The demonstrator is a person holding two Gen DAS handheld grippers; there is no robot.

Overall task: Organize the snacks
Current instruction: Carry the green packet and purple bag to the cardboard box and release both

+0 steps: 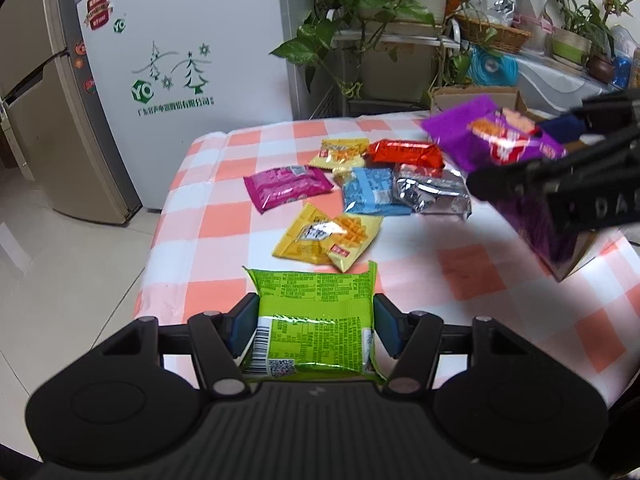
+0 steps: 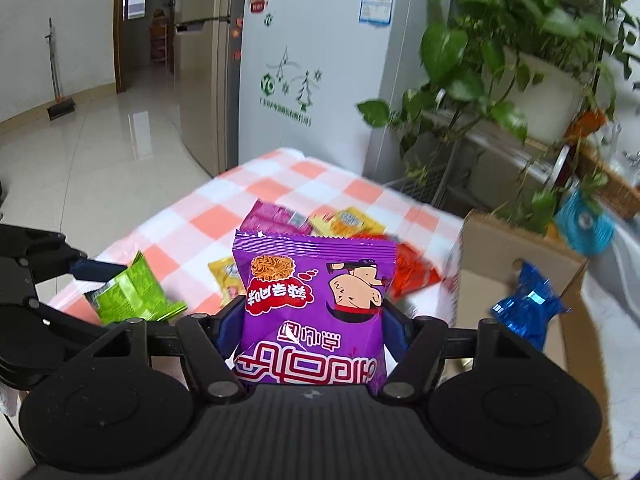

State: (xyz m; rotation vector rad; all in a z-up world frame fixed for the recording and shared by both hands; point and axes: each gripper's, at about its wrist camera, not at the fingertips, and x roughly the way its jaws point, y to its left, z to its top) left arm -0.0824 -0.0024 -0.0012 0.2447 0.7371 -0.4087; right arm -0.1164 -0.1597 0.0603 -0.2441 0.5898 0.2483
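Note:
My left gripper [image 1: 315, 320] is shut on a green snack packet [image 1: 316, 304] and holds it above the near edge of the checked table [image 1: 224, 216]. My right gripper [image 2: 314, 320] is shut on a purple noodle-snack packet [image 2: 316, 300], held in the air; it also shows in the left wrist view [image 1: 492, 140]. Loose packets lie on the table: a magenta one [image 1: 286, 188], two yellow ones [image 1: 326, 238] [image 1: 340, 153], a red one [image 1: 406, 153], a light blue one [image 1: 374, 192] and a silver one [image 1: 432, 192]. A cardboard box [image 2: 516, 252] at the table's right holds a blue packet [image 2: 526, 308].
A white freezer [image 1: 180, 60] and a steel fridge [image 1: 36, 80] stand behind the table's left. A plant rack with trailing leaves [image 2: 480, 80] and a shelf with baskets and pots [image 1: 560, 40] stand behind the right. Tiled floor [image 2: 100, 140] lies to the left.

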